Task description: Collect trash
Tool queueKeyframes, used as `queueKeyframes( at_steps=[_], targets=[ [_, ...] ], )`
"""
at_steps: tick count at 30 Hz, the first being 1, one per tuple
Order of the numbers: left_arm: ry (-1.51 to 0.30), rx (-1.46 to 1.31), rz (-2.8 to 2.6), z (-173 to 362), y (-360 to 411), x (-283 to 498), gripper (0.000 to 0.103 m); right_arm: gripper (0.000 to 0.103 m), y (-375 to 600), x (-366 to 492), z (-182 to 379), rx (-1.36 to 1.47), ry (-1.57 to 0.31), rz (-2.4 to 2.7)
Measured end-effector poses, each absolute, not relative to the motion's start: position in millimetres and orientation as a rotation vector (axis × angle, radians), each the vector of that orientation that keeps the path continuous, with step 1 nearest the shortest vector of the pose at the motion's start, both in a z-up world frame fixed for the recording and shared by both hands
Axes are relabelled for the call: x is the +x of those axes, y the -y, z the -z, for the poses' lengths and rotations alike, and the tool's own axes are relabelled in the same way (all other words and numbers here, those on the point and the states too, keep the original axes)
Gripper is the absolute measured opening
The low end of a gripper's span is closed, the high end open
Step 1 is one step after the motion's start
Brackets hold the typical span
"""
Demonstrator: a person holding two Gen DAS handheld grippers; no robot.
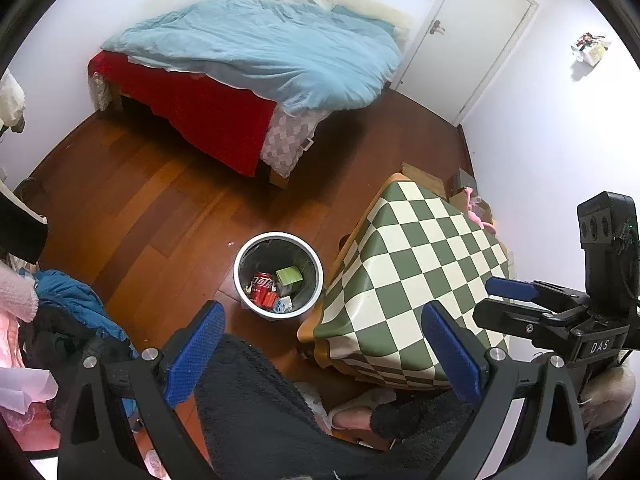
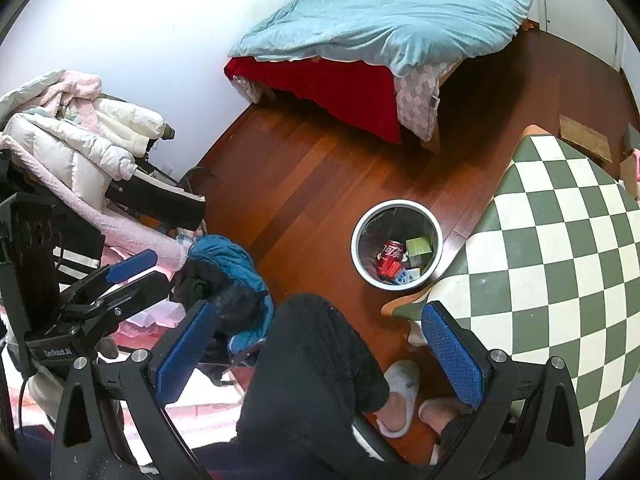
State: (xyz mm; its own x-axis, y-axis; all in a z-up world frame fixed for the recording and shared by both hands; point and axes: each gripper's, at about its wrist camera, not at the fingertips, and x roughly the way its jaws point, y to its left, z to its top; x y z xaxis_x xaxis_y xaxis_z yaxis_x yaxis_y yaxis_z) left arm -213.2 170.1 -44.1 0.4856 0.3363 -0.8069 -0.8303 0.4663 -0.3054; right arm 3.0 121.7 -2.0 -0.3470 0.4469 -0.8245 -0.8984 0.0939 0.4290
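A white round bin with a dark liner stands on the wooden floor beside the table. Inside lie a red cola can, a green box and a small blue-and-white carton. My left gripper is held high above the floor, open, with nothing between its blue pads. My right gripper is open too and holds nothing, near the table's corner.
A table with a green-and-cream checked cloth is at right. A bed with a blue duvet lies beyond. Clothes are piled at left. The person's dark-trousered leg and slippers are below. A pink scrap lies on the floor.
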Motion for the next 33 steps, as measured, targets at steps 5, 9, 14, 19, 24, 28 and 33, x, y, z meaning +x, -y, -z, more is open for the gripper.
queueKeyframes(
  at_steps=[5, 9, 14, 19, 24, 28, 33],
  targets=[
    [-0.747, -0.773, -0.790, 44.7, -170.8, -211.7, 0.100, 0.103, -120.2, 3.6, 3.7, -0.520, -1.248, -1.523],
    [-0.747, -0.776, -0.783, 45.7, -170.3, -211.8, 0.100, 0.103, -119.1, 4.2, 4.6, -0.522, -1.250, -1.522],
    [-0.750, -0.778, -0.783, 46.7, -170.9, -212.3, 0.100, 0.103, -116.9, 3.6, 6.8, -0.522, -1.252, -1.525],
    [-0.750, -0.787, -0.779, 48.9, -171.1, -212.3, 0.100, 0.103, -117.9, -0.6, 12.5, -0.533, -1.261, -1.528],
    [-0.746, -0.785, -0.783, 49.1, -170.9, -212.3, 0.100, 0.103, -120.3, -3.4, 13.1, -0.534, -1.264, -1.528],
    [-0.745, -0.784, -0.781, 48.8, -171.6, -212.8, 0.100, 0.103, -120.9, -3.8, 13.0, -0.534, -1.263, -1.528],
    [-0.745, -0.783, -0.784, 48.4, -170.9, -212.9, 0.100, 0.103, -124.7, -5.5, 12.1, -0.532, -1.262, -1.522]
  ],
)
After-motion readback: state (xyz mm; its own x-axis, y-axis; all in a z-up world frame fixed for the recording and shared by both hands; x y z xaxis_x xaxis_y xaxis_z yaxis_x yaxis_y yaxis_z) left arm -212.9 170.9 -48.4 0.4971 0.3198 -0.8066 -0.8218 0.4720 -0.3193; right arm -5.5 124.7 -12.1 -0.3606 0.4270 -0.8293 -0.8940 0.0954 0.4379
